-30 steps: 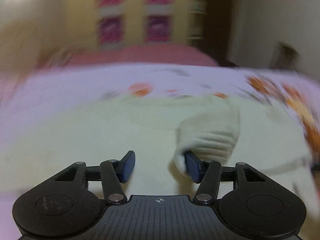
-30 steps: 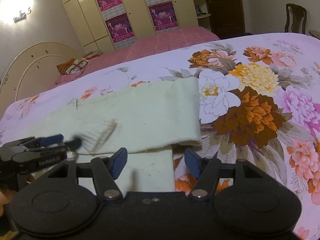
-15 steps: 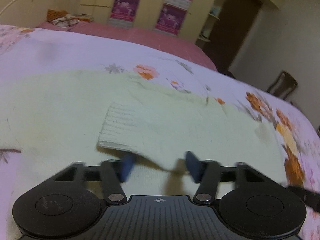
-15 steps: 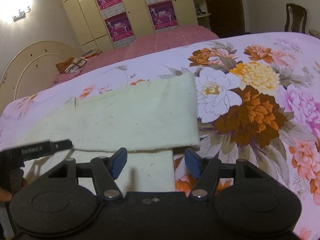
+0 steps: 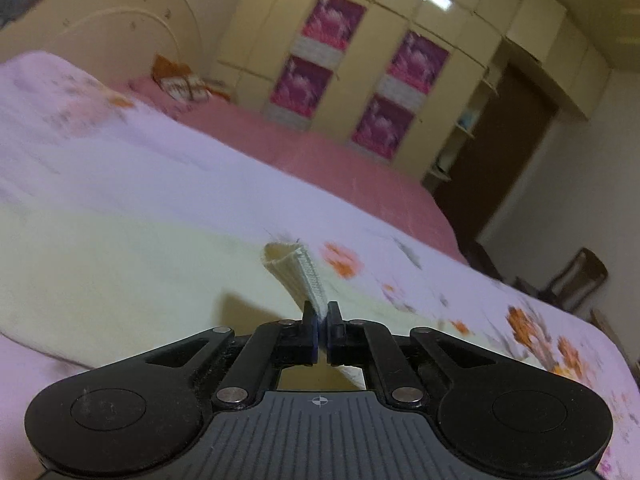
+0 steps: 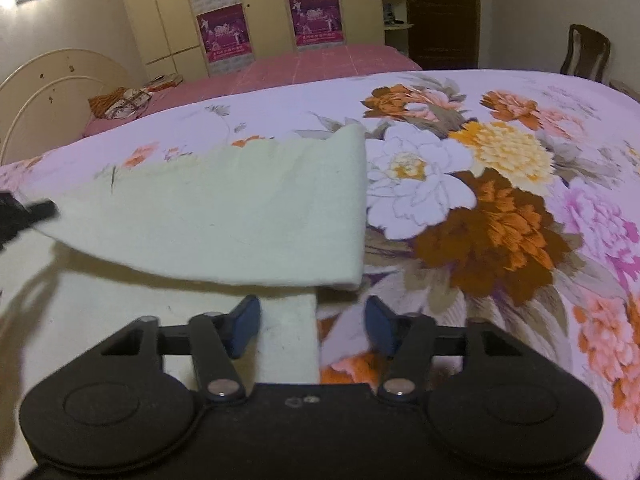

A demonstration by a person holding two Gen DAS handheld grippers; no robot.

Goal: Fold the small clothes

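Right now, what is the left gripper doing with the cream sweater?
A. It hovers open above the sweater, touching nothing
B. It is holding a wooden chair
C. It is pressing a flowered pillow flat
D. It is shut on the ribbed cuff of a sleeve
D: in the left wrist view the left gripper has its jaws closed on the ribbed cuff of the cream sweater, which rises from the bedspread.

left wrist view: set low and close over the cream garment [image 5: 120,272], tilted up toward the wardrobe [image 5: 360,60].
right wrist view: set higher, angled down over the floral bedspread [image 6: 500,200].
shared: garment, wardrobe.
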